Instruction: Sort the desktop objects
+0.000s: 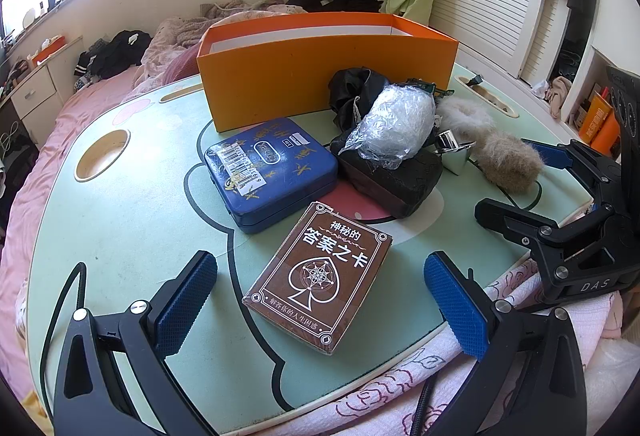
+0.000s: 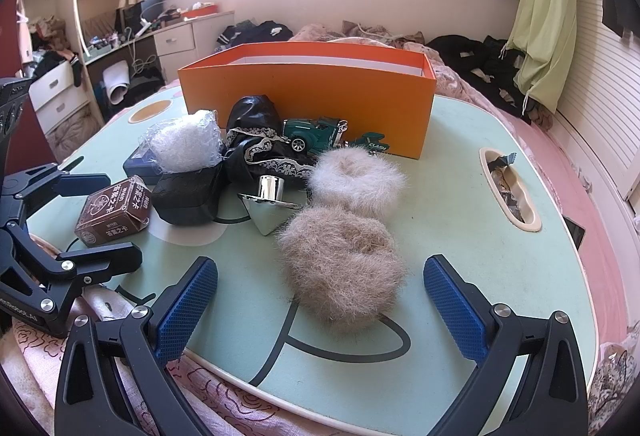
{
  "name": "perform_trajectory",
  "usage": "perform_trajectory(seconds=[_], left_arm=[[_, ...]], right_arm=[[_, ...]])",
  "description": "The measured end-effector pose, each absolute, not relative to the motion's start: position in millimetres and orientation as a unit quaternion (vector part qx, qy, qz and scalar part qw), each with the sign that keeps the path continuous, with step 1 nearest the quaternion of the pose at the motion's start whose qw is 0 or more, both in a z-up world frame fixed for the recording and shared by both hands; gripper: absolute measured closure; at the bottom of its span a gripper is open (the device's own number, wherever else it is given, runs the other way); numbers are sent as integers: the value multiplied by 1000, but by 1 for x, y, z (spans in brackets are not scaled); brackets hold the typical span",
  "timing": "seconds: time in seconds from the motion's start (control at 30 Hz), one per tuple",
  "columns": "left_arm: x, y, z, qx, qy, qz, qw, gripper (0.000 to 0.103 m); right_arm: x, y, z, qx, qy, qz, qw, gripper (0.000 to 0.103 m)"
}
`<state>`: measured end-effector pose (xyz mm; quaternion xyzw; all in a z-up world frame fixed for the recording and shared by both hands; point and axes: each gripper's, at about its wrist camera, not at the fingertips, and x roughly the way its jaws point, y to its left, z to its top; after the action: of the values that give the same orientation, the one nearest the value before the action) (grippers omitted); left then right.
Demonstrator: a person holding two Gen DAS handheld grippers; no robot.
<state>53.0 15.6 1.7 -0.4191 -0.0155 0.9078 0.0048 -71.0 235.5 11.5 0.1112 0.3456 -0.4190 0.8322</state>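
Card box (image 1: pixel 318 278) lies flat at the table's near edge between my wide-open left gripper (image 1: pixel 320 306), looks rigid, light, film-slick, so I'd pinch its long sides; right gripper (image 2: pixel 320 306) also wide, empty.

The matt orange cardboard box (image 2: pixel 312 104) has a smooth white lining. In front of it, the crumpled black cloth with pale lace trim (image 2: pixel 256 140) looks faintly shiny, and the teal toy car (image 2: pixel 314 134) beside it has a glossy painted finish. Nearer, the mirror-polished chrome cone (image 2: pixel 267 206) reflects the matt, smooth mint-green table top (image 2: pixel 460 172). The two fur pompoms, white (image 2: pixel 358 178) and beige (image 2: pixel 340 262), are long-haired and fluffy. Left of the box, the blue hinged tin (image 1: pixel 270 174) is glossy with scuffed gold print; the brown card box (image 1: pixel 318 276) is wrapped in shiny film. The crinkled clear plastic bundle (image 1: pixel 394 126) glistens on a matt, rough black block (image 1: pixel 394 178). Both grippers carry knurled blue rubber pads (image 2: pixel 186 310) on matt black frames with bright metal screws.
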Motion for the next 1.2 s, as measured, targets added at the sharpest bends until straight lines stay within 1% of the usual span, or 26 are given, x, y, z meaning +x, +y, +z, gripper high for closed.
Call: perform_trajectory(seconds=[0.8, 0.9, 0.97, 1.07, 1.13, 1.2], left_arm=[[51, 15, 3, -419, -17, 908, 7, 0], [52, 13, 4, -419, -17, 908, 7, 0], [52, 14, 3, -419, -17, 908, 7, 0], [53, 13, 3, -418, -18, 908, 7, 0], [52, 13, 3, -419, -18, 908, 8, 0], [52, 13, 4, -419, -18, 908, 8, 0]], right_arm=[[-75, 237, 15, 85, 357, -355, 860, 1], [-81, 239, 27, 83, 353, -337, 869, 9], [-86, 239, 44, 86, 343, -317, 880, 11], [-85, 224, 86, 79, 324, -294, 896, 17], [-72, 201, 120, 86, 316, -306, 894, 23], [-49, 175, 140, 105, 339, -306, 883, 37]])
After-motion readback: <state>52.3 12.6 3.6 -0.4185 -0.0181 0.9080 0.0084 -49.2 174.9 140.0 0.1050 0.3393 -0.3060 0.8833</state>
